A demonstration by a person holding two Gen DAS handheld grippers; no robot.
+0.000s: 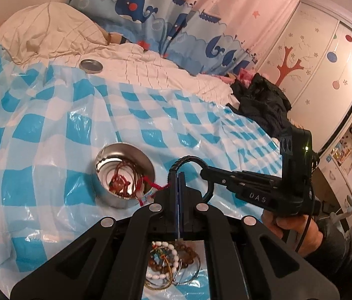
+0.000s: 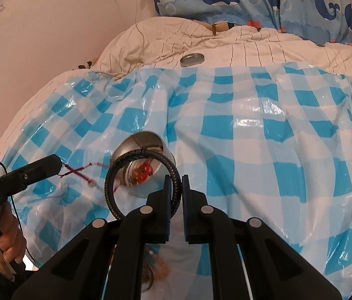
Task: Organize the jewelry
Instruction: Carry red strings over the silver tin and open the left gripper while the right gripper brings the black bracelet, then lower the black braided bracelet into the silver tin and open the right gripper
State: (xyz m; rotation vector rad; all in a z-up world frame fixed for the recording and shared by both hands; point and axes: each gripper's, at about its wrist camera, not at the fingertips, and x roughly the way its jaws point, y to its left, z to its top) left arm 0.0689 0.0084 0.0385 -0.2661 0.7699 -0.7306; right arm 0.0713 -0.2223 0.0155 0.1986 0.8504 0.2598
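Jewelry fills a round metal tin (image 1: 125,175) near the middle of the blue-and-white checked plastic sheet (image 1: 51,130) spread over the bed: a tangle of reddish cords and brown beads (image 1: 123,182) lies inside. A red braided cord (image 1: 159,186) trails over the tin's near rim to the left gripper (image 1: 178,175), whose jaws are pressed together on its end. The right gripper (image 2: 176,182) is clamped on a black braided bracelet (image 2: 136,155), the loop standing up in front of the tin. The tin's lid (image 1: 91,65) lies well apart at the far edge of the sheet, on the cream quilt (image 1: 151,70). Only the left wrist view shows a heap of white and brown bead bracelets (image 1: 173,262) under the gripper, and a dark garment (image 1: 263,100) at the sheet's right edge.
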